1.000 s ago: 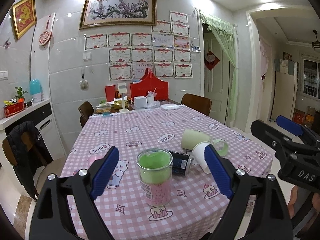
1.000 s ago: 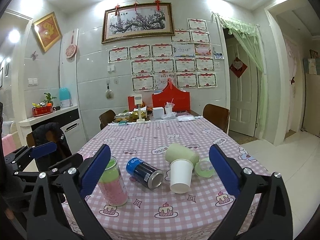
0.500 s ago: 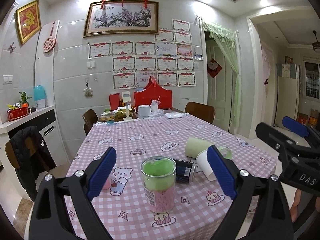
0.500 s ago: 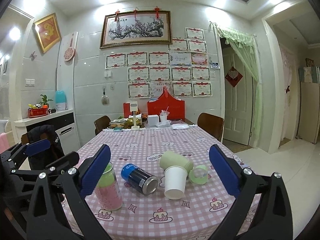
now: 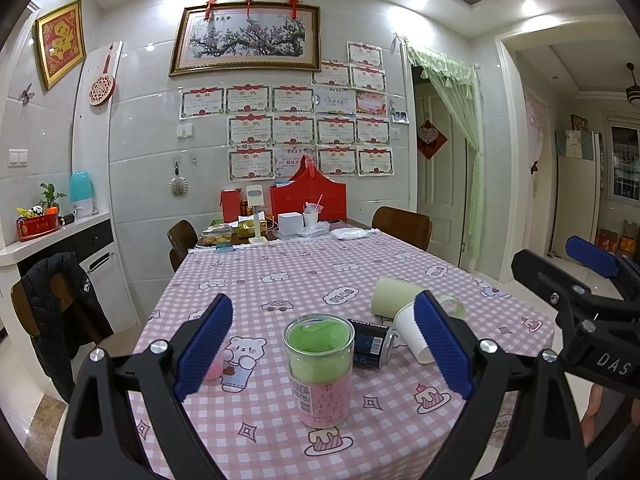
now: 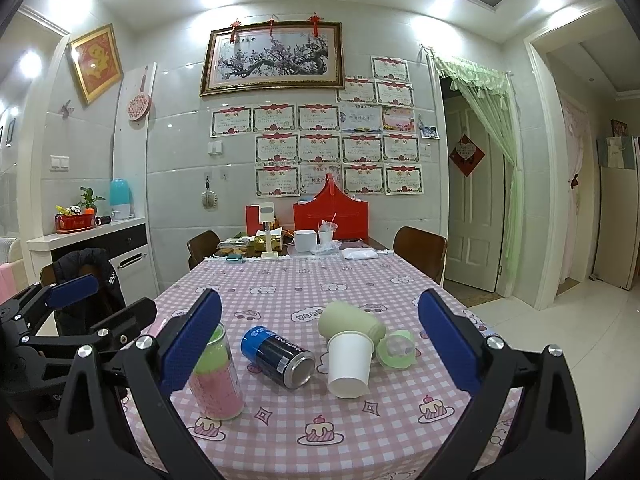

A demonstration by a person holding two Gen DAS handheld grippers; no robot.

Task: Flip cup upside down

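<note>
A white paper cup [image 6: 349, 363] lies on its side on the pink checked tablecloth [image 6: 360, 436], mouth toward the right wrist camera; it also shows in the left wrist view [image 5: 412, 334], partly behind a blue pad. My right gripper [image 6: 320, 344] is open and empty, held back from the table's near edge, facing the cup. My left gripper [image 5: 322, 346] is open and empty, facing an upright clear jar with green and pink contents [image 5: 320, 368], which also shows in the right wrist view [image 6: 216, 376].
A blue can [image 6: 278, 356] lies on its side between jar and cup. A pale green cup [image 6: 350, 320] lies behind the white cup, with a green lid [image 6: 396, 348] beside it. Boxes and clutter [image 6: 304, 236] crowd the table's far end. Chairs [image 6: 420, 250] flank it.
Both grippers have drawn back and risen a little; the table objects look smaller and lower in both views. Nothing on the table has moved.
</note>
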